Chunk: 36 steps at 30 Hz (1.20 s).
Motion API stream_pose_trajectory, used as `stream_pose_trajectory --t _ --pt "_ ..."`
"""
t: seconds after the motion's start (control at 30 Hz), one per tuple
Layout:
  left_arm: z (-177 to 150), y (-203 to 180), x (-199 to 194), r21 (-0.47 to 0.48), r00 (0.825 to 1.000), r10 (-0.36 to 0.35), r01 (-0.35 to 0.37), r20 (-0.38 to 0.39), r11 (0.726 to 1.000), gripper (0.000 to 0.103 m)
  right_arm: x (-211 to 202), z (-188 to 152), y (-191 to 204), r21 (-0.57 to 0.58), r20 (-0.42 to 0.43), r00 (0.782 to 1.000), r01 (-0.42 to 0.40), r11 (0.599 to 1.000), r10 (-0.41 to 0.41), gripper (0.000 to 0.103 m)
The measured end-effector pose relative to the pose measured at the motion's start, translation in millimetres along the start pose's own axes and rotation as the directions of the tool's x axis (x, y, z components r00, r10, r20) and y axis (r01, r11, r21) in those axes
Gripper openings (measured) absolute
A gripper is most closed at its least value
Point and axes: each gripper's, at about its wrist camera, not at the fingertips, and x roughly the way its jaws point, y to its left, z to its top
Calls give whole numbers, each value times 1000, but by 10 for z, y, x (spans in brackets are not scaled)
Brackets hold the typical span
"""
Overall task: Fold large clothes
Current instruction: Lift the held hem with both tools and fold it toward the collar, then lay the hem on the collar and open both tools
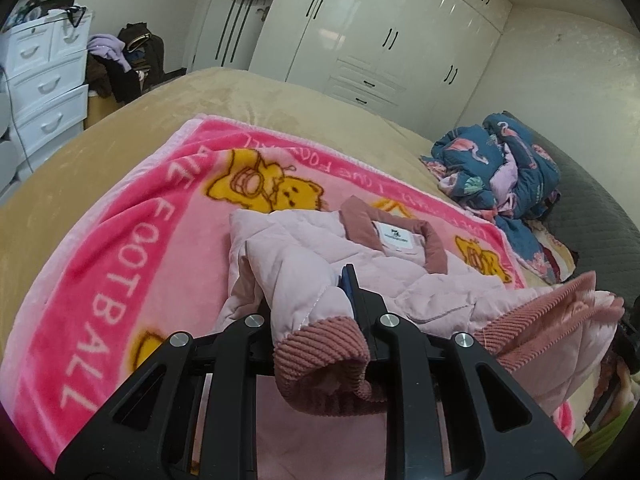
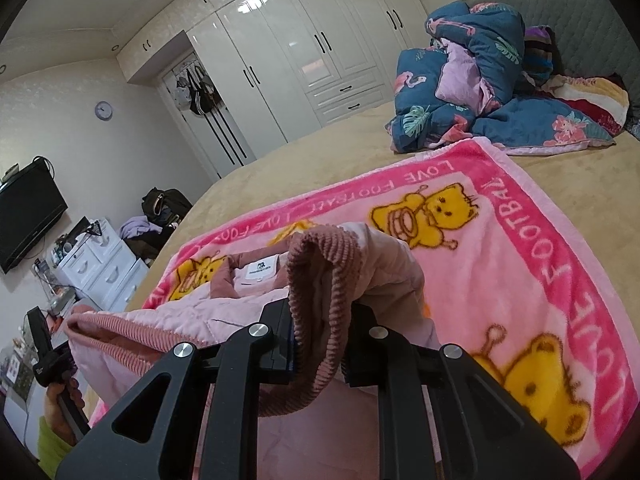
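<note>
Over the pink blanket (image 1: 120, 248), each tool (image 1: 310, 304) (image 2: 320, 320) pinches one jacket cuff (image 1: 320, 344) (image 2: 320, 280).

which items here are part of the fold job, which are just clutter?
Job:
- pink jacket, a ribbed cuff in each gripper
- left gripper, right gripper, jaws shut on cuffs
- pink blanket under it

Clutter:
- blue quilt heap
- white drawers
- wardrobe
- TV

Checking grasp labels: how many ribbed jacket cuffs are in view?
2. One cuff is pinched in the left claw; the other cuff is pinched in the right claw. Both belong to the pink jacket on the blanket.
</note>
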Motion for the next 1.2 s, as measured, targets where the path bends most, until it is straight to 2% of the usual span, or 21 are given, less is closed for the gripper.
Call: stream_pose_trajectory --t 0.33,0.43,0.63,0.7,0.77,0.83,0.9,1.07,1.2 --pt "-11 58 268 9 998 42 -41 -39 999 15 327 3 -124 59 -23 1000 4 998 -3 16" --pt "-10 68 337 14 997 54 -54 -46 998 15 382 7 -164 89 -25 1000 -15 996 17 21" --pt "-42 110 431 24 995 76 -75 -62 997 15 374 -15 -217 133 -9 997 -73 988 75 35" --pt "-55 123 456 24 995 77 -76 -67 997 15 317 -28 -202 139 14 996 -85 987 84 64" --pt "-68 121 482 30 994 81 -79 -71 996 15 251 -40 -163 125 36 997 -78 989 74 76" --pt "-79 101 505 40 994 87 -84 -73 996 15 180 -64 -121 95 57 996 -67 993 62 78" --pt "-91 83 519 52 993 95 -92 -73 994 15 129 -109 -87 61 71 997 -48 997 44 87" --pt "-108 54 543 70 991 110 -105 -75 992 15 48 -419 -75 -21 104 993 50 999 -47 93" --pt "-108 53 534 74 991 114 -108 -75 991 16 135 -635 -179 -35 48 994 97 995 -95 94"
